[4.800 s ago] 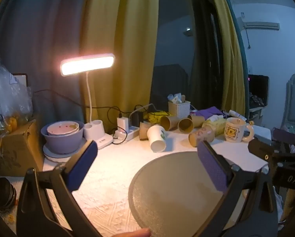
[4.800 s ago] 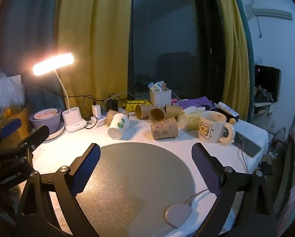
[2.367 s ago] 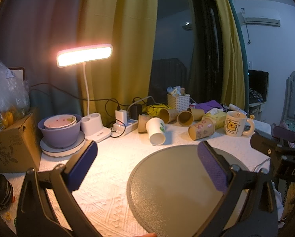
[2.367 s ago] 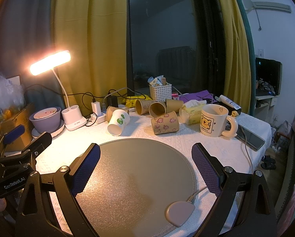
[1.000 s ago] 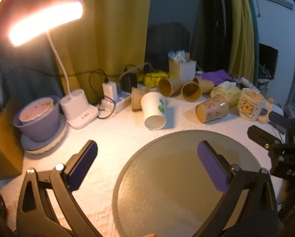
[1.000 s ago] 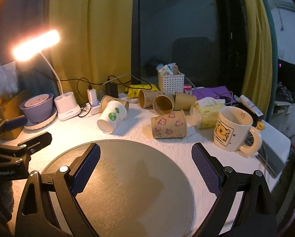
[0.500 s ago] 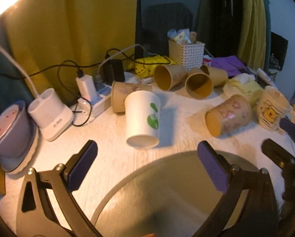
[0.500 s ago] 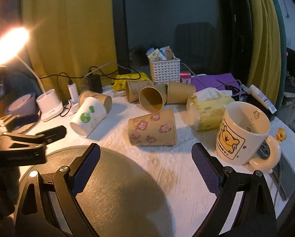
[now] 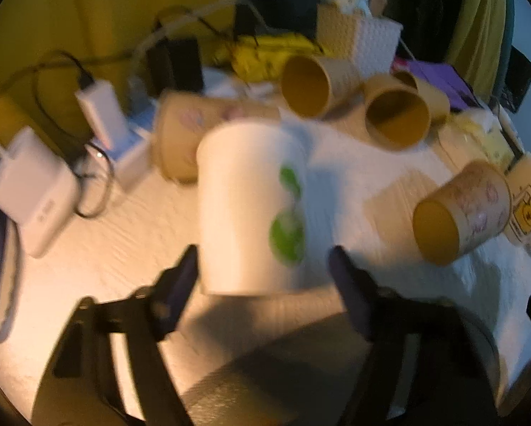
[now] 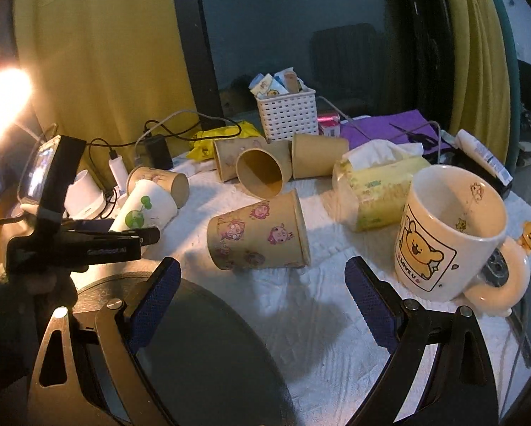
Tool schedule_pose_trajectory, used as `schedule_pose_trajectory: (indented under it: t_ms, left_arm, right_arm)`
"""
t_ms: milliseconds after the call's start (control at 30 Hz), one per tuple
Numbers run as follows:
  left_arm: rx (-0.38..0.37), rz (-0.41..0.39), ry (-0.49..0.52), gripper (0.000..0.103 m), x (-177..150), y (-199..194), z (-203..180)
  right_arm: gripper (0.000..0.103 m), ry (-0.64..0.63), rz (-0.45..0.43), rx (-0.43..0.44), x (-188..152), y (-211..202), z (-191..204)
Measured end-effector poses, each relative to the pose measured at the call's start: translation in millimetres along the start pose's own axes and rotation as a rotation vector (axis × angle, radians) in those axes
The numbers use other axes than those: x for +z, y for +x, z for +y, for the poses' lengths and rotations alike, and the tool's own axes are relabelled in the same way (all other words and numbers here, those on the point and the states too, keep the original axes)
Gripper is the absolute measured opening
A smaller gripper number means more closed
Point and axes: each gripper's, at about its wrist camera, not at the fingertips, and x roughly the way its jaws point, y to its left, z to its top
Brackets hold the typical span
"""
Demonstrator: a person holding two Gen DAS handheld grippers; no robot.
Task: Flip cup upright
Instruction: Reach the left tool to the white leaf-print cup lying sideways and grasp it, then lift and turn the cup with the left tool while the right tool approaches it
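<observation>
A white paper cup with green leaves (image 9: 244, 206) lies on its side on the white cloth, its mouth toward my left gripper (image 9: 263, 280). That gripper is open, with its fingertips on either side of the cup's rim; the view is blurred. The same cup (image 10: 142, 209) shows in the right wrist view behind the left gripper (image 10: 123, 238). A brown cup with pink figures (image 10: 258, 234) lies on its side just ahead of my right gripper (image 10: 261, 291), which is open and empty. That brown cup (image 9: 464, 209) also shows at the right of the left wrist view.
Several more brown cups (image 10: 261, 170) lie tipped over at the back. A bear mug (image 10: 446, 230) stands upright on the right next to a tissue pack (image 10: 375, 184). A white basket (image 10: 288, 113), chargers and cables (image 9: 98, 113) sit behind. A round grey mat (image 10: 201, 362) is nearest me.
Both grippers have moved forward and down toward the cups. The left gripper has narrowed around the white cup's mouth. The right gripper has come close to the brown cup with pink figures.
</observation>
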Motion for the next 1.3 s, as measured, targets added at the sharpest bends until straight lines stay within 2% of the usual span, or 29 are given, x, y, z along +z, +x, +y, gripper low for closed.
schedule_pose_trajectory:
  t_ms: [67,267,467,600,767,867,967,1067,1167,1300]
  left_arm:
    - [-0.017,0.024,0.000,0.056,-4,4,0]
    - [-0.047,-0.015,0.004,0.056,-14,-9,1]
    - [-0.088,-0.107,0.032,0.056,-30,-55,4]
    - [-0.094,-0.182,0.070,0.056,-60,-97,-1]
    - [-0.132,-0.225,0.095,0.056,-101,-133,-9]
    - [-0.145,-0.256,0.125,0.056,-127,-148,-12]
    - [-0.128,-0.319,0.183,0.056,-154,-164,-15]
    - [-0.154,-0.366,0.236,0.056,-176,-178,-17]
    - [-0.172,-0.420,0.287,0.056,-191,-189,-19]
    - [-0.200,-0.468,0.331,0.056,-208,-200,-23]
  right_arm:
    - [0.096,0.000,-0.001,-0.004,-1,-1,0]
    - [0.096,-0.005,-0.013,-0.019,-5,-13,7]
    - [0.096,-0.008,-0.033,-0.027,-12,-33,20]
    - [0.096,-0.021,-0.049,-0.025,-19,-51,33]
    - [0.096,-0.021,-0.058,-0.015,-31,-74,46]
    - [0.096,-0.010,-0.071,0.006,-40,-93,55]
    - [0.096,-0.011,-0.087,0.028,-46,-111,66]
    - [0.096,-0.009,-0.093,0.066,-50,-129,79]
    - [0.096,0.009,-0.094,0.138,-54,-144,91]
    - [0.096,0.031,-0.091,0.189,-55,-157,103]
